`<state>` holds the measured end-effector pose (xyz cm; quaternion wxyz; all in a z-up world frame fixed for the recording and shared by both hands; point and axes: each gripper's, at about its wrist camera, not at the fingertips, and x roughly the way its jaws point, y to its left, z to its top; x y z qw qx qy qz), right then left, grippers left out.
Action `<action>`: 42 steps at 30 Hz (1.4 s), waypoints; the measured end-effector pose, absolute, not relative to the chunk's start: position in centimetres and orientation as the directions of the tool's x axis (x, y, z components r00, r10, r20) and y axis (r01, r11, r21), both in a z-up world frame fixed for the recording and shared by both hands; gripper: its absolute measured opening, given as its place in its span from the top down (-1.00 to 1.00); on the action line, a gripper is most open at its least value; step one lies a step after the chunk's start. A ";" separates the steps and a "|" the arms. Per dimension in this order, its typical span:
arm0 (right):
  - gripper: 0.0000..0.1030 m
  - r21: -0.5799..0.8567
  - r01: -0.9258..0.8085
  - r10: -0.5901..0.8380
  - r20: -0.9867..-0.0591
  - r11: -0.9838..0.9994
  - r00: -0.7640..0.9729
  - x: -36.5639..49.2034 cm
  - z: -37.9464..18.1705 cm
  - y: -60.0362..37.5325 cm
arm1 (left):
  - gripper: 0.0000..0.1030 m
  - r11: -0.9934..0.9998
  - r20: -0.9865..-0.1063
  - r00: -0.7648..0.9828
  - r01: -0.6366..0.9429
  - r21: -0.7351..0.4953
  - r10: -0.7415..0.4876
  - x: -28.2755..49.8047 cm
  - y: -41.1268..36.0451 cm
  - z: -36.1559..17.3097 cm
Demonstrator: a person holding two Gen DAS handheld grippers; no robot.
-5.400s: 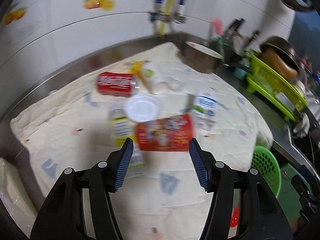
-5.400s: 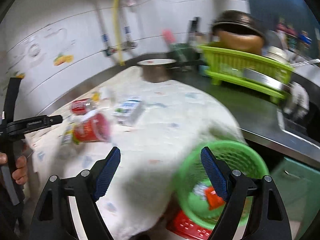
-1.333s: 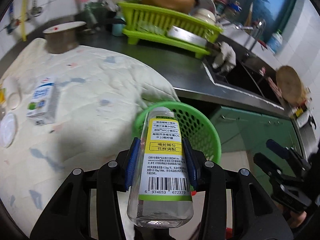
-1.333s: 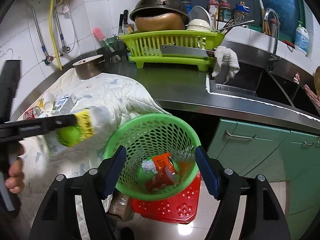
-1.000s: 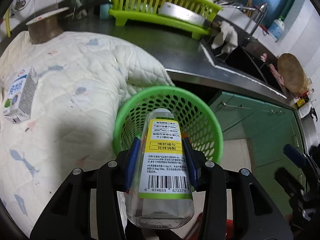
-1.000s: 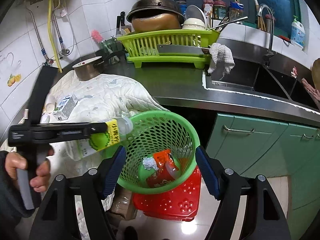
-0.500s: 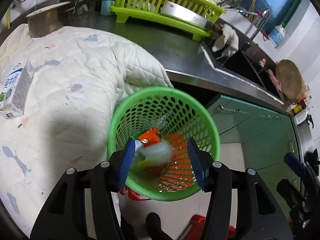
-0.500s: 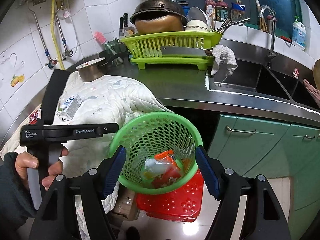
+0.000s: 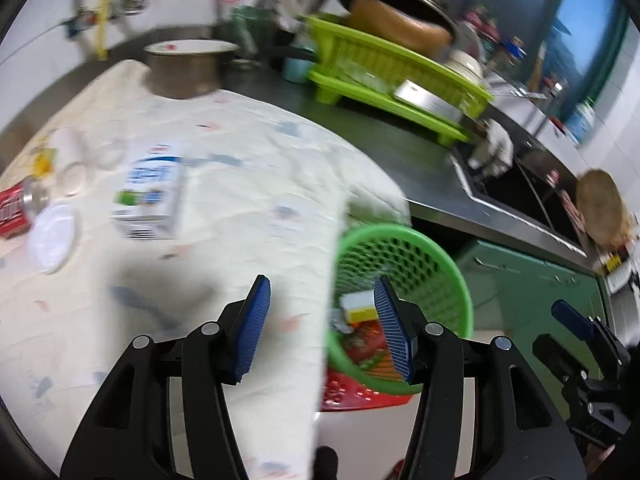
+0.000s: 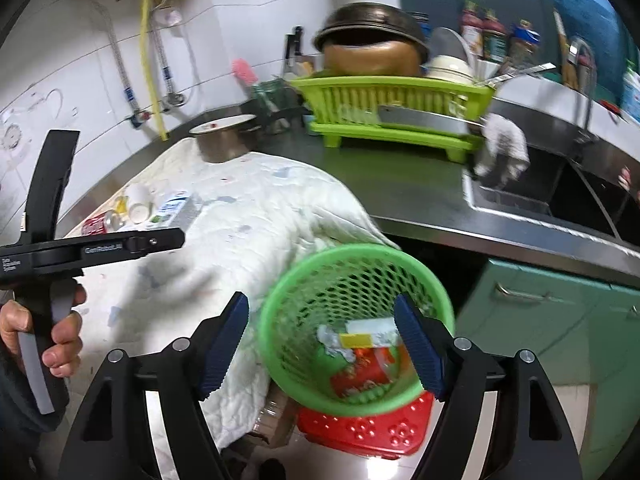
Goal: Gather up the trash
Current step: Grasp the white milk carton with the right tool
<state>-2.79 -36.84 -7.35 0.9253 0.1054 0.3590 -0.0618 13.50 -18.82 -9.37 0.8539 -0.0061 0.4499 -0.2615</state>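
Bottle now dropped into basket | left tool wide open, empty, swung toward carton beside basket | carton judged light, crushable: grip flat sides | right tool open, empty

The left gripper is wide open with nothing between its blue pads. It hangs over the edge of a white quilt. Just beside the quilt, lower down, is a green basket with a bottle and red trash inside, on something red. On the quilt lie a milk carton, a white lid and a red can. A green dish rack is at the back.
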 end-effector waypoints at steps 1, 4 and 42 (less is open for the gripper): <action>-0.43 0.151 0.170 -0.024 -0.676 0.974 0.736 -2.1 -7.2 -36.2 | -0.05 0.870 -0.763 0.468 0.426 -0.247 -0.446 13.7 -17.9 -9.2; -0.44 0.150 0.109 0.021 -0.671 0.983 0.741 -0.2 -6.8 -34.3 | -0.05 0.897 -0.757 0.505 0.366 -0.248 -0.416 14.2 -14.7 -8.7; -0.63 0.248 0.084 0.164 -0.822 0.965 0.545 27.9 -12.6 -16.5 | -0.06 0.957 -0.767 0.628 -0.122 -0.264 -0.131 17.3 9.9 -10.6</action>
